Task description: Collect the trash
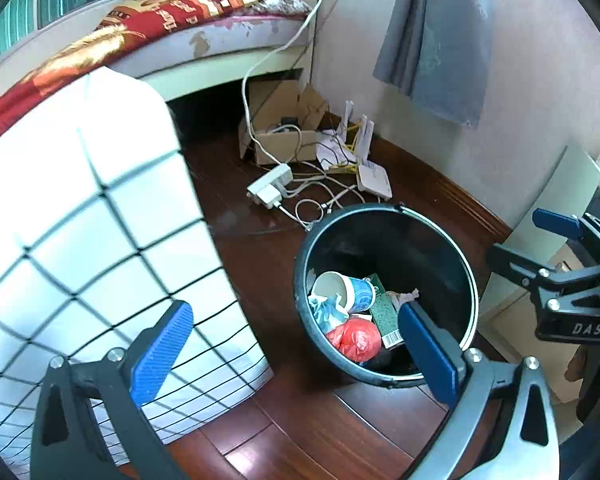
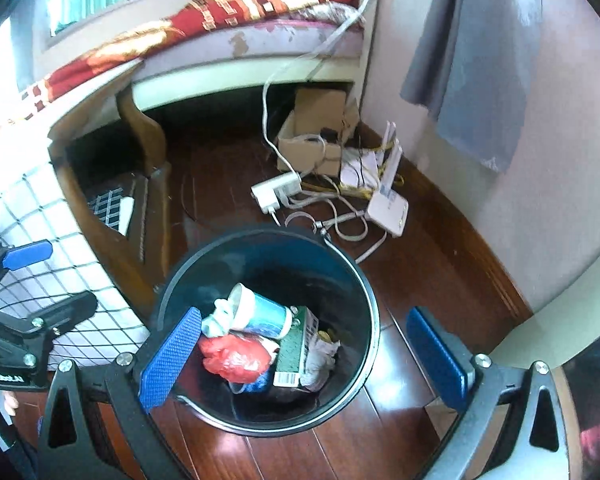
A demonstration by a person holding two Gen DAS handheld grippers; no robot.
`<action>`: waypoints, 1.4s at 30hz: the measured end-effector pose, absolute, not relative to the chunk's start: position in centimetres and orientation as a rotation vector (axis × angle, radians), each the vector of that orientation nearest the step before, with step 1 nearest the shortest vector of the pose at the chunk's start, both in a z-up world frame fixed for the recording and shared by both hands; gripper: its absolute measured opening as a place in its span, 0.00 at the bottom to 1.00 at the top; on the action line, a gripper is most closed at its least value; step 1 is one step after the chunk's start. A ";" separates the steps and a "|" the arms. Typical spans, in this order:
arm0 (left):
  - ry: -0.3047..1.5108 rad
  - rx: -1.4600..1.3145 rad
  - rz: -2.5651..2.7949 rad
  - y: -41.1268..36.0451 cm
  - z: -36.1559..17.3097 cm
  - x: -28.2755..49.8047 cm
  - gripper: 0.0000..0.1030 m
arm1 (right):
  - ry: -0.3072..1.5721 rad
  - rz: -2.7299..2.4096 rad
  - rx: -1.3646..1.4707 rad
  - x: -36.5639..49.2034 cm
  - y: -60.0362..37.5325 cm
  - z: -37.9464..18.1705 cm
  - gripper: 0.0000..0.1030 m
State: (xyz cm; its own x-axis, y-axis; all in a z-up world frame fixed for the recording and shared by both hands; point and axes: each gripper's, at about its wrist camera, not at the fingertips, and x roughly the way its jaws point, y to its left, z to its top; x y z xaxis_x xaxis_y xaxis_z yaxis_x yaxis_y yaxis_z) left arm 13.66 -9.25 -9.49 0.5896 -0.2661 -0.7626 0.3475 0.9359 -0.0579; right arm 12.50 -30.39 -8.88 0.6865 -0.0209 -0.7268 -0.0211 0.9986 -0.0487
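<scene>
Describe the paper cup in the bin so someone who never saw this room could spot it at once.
Find the black bin standing on the dark wooden floor near the bed. The paper cup lies on its side on top of the trash, above a red bag and beside a green box. It alone has a white rim and blue printed sides.

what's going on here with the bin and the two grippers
A person is collecting trash with a handheld gripper in each hand. Both the left gripper and the right gripper hover open and empty above a black bin on the wooden floor. In the bin lie a paper cup, a red plastic bag, a green box and crumpled paper. Nothing is being held at the moment.
</scene>
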 end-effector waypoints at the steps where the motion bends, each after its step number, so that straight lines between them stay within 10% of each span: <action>1: 0.863 0.097 -0.354 -8.9 -8.9 13.3 1.00 | 0.806 0.004 -0.056 12.2 -30.1 -8.2 1.00; 42: 0.480 0.050 -0.267 -0.4 10.2 -2.6 1.00 | 0.529 -0.026 -0.101 -5.9 -20.9 13.4 1.00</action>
State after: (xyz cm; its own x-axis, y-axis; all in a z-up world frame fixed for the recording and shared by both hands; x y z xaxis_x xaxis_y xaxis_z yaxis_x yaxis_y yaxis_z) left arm -2.61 -0.37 10.25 0.8531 -0.2422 -0.4621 0.2654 0.9640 -0.0153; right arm -5.90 -20.90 13.42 0.8631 -0.0506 -0.5025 -0.0015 0.9947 -0.1027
